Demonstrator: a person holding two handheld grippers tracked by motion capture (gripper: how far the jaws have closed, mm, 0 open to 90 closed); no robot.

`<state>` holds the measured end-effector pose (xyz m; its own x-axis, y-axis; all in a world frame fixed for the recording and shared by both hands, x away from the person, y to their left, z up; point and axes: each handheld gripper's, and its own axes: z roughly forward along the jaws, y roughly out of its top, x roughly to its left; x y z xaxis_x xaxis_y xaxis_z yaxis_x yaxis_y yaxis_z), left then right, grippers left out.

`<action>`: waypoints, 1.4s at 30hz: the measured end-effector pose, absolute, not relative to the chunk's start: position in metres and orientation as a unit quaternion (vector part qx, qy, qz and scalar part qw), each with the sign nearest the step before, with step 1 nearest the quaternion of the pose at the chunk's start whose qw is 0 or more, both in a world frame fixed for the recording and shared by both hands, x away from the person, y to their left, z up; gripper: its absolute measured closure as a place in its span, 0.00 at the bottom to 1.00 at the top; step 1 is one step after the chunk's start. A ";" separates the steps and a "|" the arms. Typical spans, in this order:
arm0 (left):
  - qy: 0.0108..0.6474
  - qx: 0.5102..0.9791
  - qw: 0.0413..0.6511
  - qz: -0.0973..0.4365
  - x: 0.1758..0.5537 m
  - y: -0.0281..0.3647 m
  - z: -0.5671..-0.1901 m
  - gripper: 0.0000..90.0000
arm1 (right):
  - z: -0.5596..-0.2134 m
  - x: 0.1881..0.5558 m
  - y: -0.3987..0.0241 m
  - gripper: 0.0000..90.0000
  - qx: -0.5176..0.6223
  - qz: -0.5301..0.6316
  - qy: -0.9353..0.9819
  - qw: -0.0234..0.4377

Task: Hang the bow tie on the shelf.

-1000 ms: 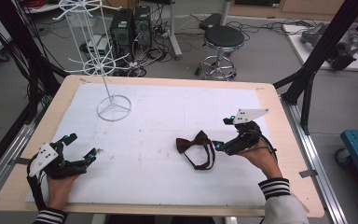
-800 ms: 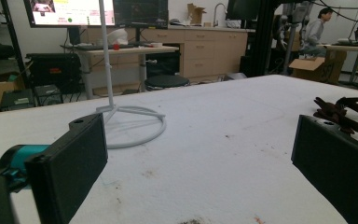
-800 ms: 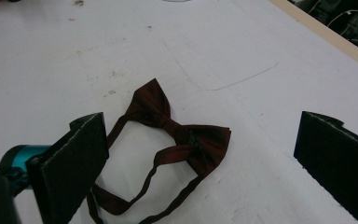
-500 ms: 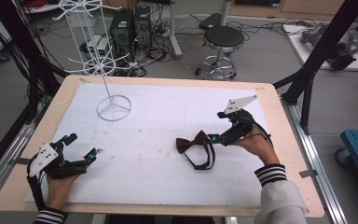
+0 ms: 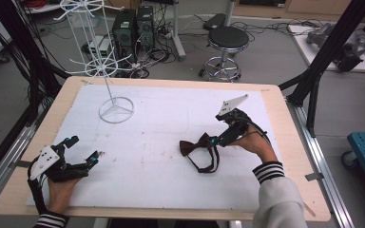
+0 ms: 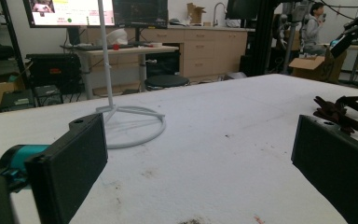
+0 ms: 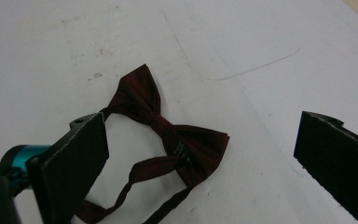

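The dark maroon fabric bow tie (image 5: 200,148) lay flat on the white table sheet (image 5: 171,123), its strap partly hidden behind the right gripper (image 7: 200,154), jaws spread. The left gripper (image 5: 78,154) rested apart, also spread.

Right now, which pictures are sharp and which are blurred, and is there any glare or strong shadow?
High view: even light, soft shadows, no glare on the table. Left gripper view: near fingers are soft, the wire stand sharper, the far monitor washed out. Right gripper view: the bow tie is fairly sharp, the fingers blurred.
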<state>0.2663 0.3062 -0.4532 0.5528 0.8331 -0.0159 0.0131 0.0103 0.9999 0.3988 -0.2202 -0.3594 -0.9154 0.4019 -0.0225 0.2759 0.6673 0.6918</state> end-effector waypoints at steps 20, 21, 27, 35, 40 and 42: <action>0.340 0.623 0.623 0.329 0.266 0.306 -0.453 0.04 | -0.395 0.423 -0.200 0.03 0.175 0.283 0.941 0.058; 0.340 0.623 0.624 0.328 0.266 0.306 -0.453 0.04 | -0.397 0.424 -0.199 0.03 0.171 0.278 0.944 0.056; 0.340 0.622 0.625 0.328 0.266 0.306 -0.453 0.04 | -0.405 0.427 -0.194 0.05 0.167 0.261 0.950 0.044; 0.340 0.621 0.625 0.328 0.266 0.306 -0.453 0.04 | -0.412 0.430 -0.193 0.08 0.165 0.241 0.956 0.031; 0.341 0.621 0.625 0.328 0.266 0.306 -0.453 0.04 | -0.416 0.430 -0.189 0.10 0.157 0.234 0.959 0.026; 0.341 0.621 0.625 0.328 0.266 0.306 -0.453 0.04 | -0.416 0.431 -0.189 0.20 0.151 0.229 0.961 0.022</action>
